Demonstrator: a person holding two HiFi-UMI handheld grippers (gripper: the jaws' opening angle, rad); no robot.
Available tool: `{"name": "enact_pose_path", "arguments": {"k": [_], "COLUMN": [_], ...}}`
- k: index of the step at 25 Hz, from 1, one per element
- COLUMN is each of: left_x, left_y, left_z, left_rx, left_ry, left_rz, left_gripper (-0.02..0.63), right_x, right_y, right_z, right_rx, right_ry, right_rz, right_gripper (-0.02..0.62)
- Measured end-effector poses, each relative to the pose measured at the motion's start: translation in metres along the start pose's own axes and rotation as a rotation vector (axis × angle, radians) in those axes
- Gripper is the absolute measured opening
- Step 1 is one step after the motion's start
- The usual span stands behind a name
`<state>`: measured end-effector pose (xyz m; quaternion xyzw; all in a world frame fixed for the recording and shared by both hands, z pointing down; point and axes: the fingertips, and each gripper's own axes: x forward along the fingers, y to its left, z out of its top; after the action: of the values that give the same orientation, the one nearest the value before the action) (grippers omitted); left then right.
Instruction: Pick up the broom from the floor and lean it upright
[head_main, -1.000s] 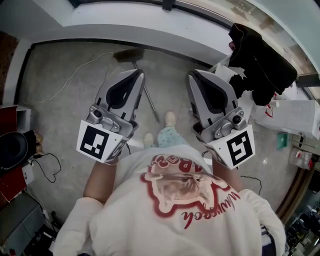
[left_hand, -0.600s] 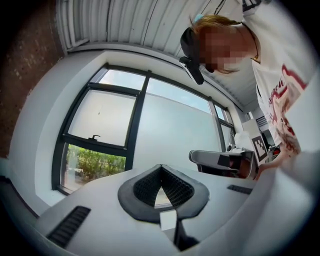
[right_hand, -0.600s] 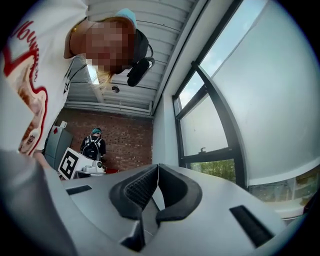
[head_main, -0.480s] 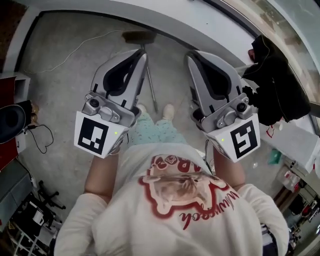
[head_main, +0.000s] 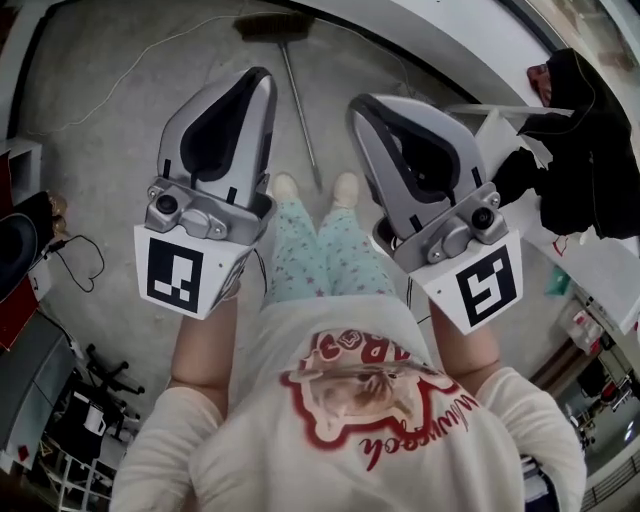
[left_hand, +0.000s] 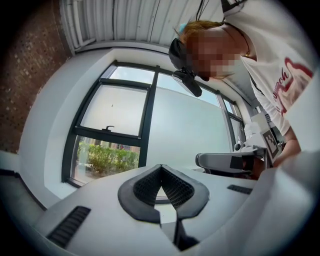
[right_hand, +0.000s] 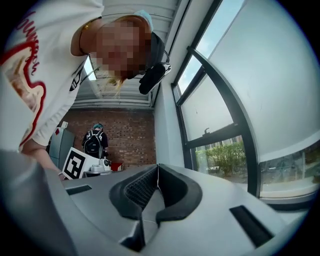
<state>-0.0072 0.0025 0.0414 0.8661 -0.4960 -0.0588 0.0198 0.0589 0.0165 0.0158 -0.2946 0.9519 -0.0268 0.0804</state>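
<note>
The broom lies flat on the grey floor by the window wall: brown brush head (head_main: 272, 27), thin metal handle (head_main: 303, 115) running toward my feet. My left gripper (head_main: 262, 76) and right gripper (head_main: 358, 103) hang side by side above the floor on either side of the handle, well clear of it. Both point level toward the window. In the left gripper view the left gripper (left_hand: 160, 168) has its dark pads (left_hand: 146, 186) meeting at the tip with nothing between them. The right gripper (right_hand: 157, 167) is likewise shut and holds nothing.
My feet (head_main: 285, 187) stand just short of the handle's end. A white cord (head_main: 130, 68) trails over the floor at left, with dark gear (head_main: 18, 250) at the left edge. A black garment (head_main: 590, 150) hangs over white furniture at right. A person with a backpack (right_hand: 93, 141) stands far off.
Both grippers have sunk and come forward, and now look larger. The view has tipped down, so legs and feet show between them. The broom lies in the same spot.
</note>
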Motion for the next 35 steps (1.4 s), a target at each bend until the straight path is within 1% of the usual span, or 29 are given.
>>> {"name": "enact_pose_path", "arguments": {"k": [4, 7, 14, 19, 23, 26, 29, 35], "left_x": [-0.002, -0.008, -0.022, -0.028, -0.031, -0.036, -0.043, -0.045], "left_y": [0.012, 0.020, 0.032, 0.036, 0.035, 0.035, 0.036, 0.038], "left_z": [-0.045, -0.085, -0.178, -0.230, -0.275, -0.307, -0.329, -0.374], "left_rx": [-0.039, -0.032, -0.049, -0.040, -0.039, -0.057, -0.071, -0.062], "left_ry": [0.019, 0.032, 0.078, 0.113, 0.158, 0.206, 0.243, 0.313], "left_rz": [0.014, 0.020, 0.035, 0.032, 0.040, 0.039, 0.032, 0.028], "left_gripper": [0.017, 0.017, 0.017, 0.017, 0.017, 0.017, 0.017, 0.017], "right_x": [0.006, 0.009, 0.003, 0.001, -0.007, -0.010, -0.010, -0.013], "right_y": [0.004, 0.004, -0.004, 0.002, -0.002, -0.004, -0.002, -0.011], "right_z": [-0.055, -0.096, -0.185, -0.241, -0.286, -0.312, -0.330, -0.371], "right_rx": [0.006, -0.004, -0.001, 0.011, 0.028, 0.043, 0.049, 0.060], "right_ry": [0.050, 0.080, 0.140, 0.177, 0.212, 0.234, 0.247, 0.278], "right_rz": [-0.009, -0.005, -0.037, -0.035, -0.053, -0.067, -0.073, -0.102], "right_gripper": [0.025, 0.025, 0.025, 0.025, 0.025, 0.025, 0.025, 0.025]}}
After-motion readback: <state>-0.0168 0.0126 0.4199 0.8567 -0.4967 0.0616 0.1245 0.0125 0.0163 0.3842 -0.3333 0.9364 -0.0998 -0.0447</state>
